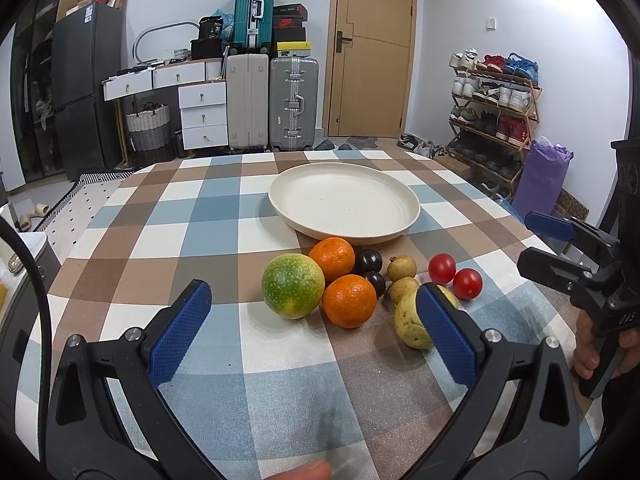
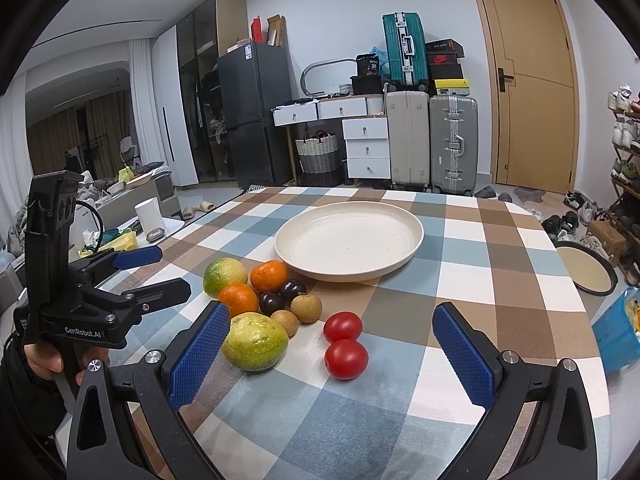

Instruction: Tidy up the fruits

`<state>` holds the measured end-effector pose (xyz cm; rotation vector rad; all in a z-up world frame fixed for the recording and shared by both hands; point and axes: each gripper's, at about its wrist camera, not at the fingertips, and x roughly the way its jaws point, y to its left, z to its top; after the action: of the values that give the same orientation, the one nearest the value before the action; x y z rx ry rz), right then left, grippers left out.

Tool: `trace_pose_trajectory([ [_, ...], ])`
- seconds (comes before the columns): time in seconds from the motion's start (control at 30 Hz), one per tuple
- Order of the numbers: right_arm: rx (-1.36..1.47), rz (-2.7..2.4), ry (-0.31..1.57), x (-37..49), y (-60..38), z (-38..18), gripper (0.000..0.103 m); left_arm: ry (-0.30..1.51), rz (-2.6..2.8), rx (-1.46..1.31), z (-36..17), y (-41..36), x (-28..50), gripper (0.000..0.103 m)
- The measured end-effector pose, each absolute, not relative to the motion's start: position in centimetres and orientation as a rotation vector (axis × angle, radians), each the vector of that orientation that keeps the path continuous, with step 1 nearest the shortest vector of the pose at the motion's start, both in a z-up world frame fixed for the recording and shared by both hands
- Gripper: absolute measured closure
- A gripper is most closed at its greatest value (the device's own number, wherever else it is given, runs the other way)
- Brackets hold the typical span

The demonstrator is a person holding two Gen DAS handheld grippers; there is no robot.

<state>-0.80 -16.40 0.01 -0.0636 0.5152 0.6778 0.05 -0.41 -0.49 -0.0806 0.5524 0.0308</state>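
A: Left wrist view first. What do you see on the counter (image 1: 120, 280)?

B: A checked cloth covers it, and the cream plate (image 1: 344, 200) stands toward the far edge, with nothing inside. All the fruits lie in one group just before the plate's near rim: a big green citrus (image 1: 293, 286), two oranges (image 1: 333, 258) touching each other, two dark plums (image 1: 369, 261), two small brown longans (image 1: 401, 268), a yellow-green guava (image 1: 412, 324) and two red tomatoes (image 1: 442, 269).

A: So how much of the task is done?

B: I judge that nothing is done yet. The plate is empty and every fruit is on the cloth. All of them are left to move, if the plate is the goal, which I suppose.

A: And the left claw (image 1: 314, 312)?

B: It is wide apart and holds nothing. It hangs over the near side of the counter, and the green citrus and one orange appear between its blue pads. One pad partly hides the guava, but I cannot tell if it touches it.

A: The right claw (image 2: 332, 340)?

B: In the right wrist view it is also spread wide and empty. The tomatoes (image 2: 346, 358) lie between its pads, and the guava (image 2: 255, 342) is just beside the left pad. Which fruit goes first, I cannot say; the tomatoes and the guava are nearest.
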Motion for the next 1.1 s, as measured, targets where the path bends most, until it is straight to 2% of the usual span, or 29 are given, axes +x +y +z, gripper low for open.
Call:
trace_pose_trajectory([
  [0.87,-0.067,0.650,0.507,-0.64,-16.69,0.11,0.000,0.551,0.029,-0.079,-0.98,-0.70,0.12,0.001],
  [1.1,-0.087,0.622,0.573,0.11,-16.14,-0.47,0.000,0.561,0.016,-0.065,-0.34,-0.30,0.09,0.001],
])
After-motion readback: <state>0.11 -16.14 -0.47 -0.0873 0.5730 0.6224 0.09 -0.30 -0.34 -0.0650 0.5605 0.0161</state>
